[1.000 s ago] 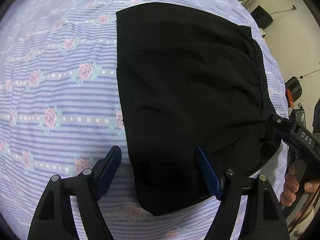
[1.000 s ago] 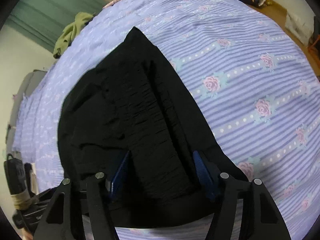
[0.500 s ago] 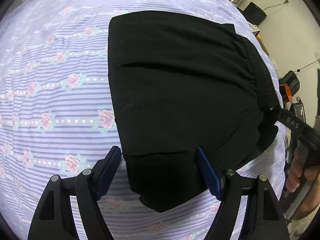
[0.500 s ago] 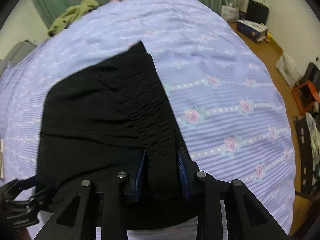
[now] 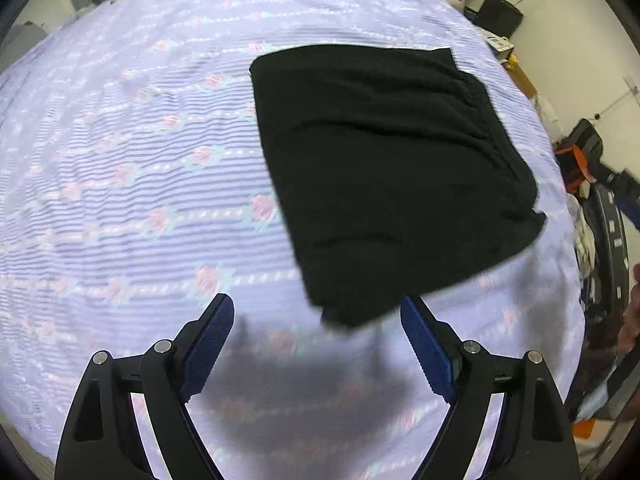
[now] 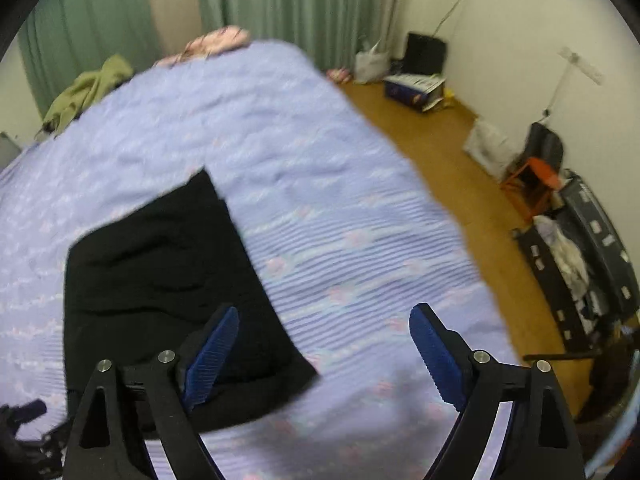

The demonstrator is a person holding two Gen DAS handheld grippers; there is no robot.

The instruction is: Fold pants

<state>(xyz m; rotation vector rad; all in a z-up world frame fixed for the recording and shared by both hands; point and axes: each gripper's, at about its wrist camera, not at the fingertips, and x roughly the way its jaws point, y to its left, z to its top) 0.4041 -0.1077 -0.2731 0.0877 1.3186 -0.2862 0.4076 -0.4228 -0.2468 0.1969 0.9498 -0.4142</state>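
Left wrist view: the left tongs (image 5: 316,350) hang over the bed (image 5: 120,184), their blue pads (image 5: 208,354) standing wide apart and still opening, with nothing between them but the lilac, rose-striped bedspread and a soft shadow. Folded black pants (image 5: 384,184) lie flat as a compact rectangle on the bedspread, toward the bed's right-hand edge as this camera sees it; the near corner of the fabric ends just beyond the pad tips and touches neither one. A gathered waistband runs along the side of the pants nearest that edge. Part of a hand (image 5: 630,320) shows at the far right margin, blurred. Right wrist view: the right tongs (image 6: 324,352) are likewise spread wide and opening, empty, tilted so that the room beyond the bed appears. The pants (image 6: 160,276) lie on the bed (image 6: 340,208) to the left of the tongs' centre line, and the left pad (image 6: 212,356) overlaps the dark cloth in the picture, though whether it touches the fabric cannot be told. Brown floor (image 6: 448,152) borders the bed's right edge, with green curtains (image 6: 288,12) behind the far end, an olive garment (image 6: 86,92) heaped at the bed's far left corner, and an orange stool (image 6: 532,184) by the wall. Motion blur softens both views.
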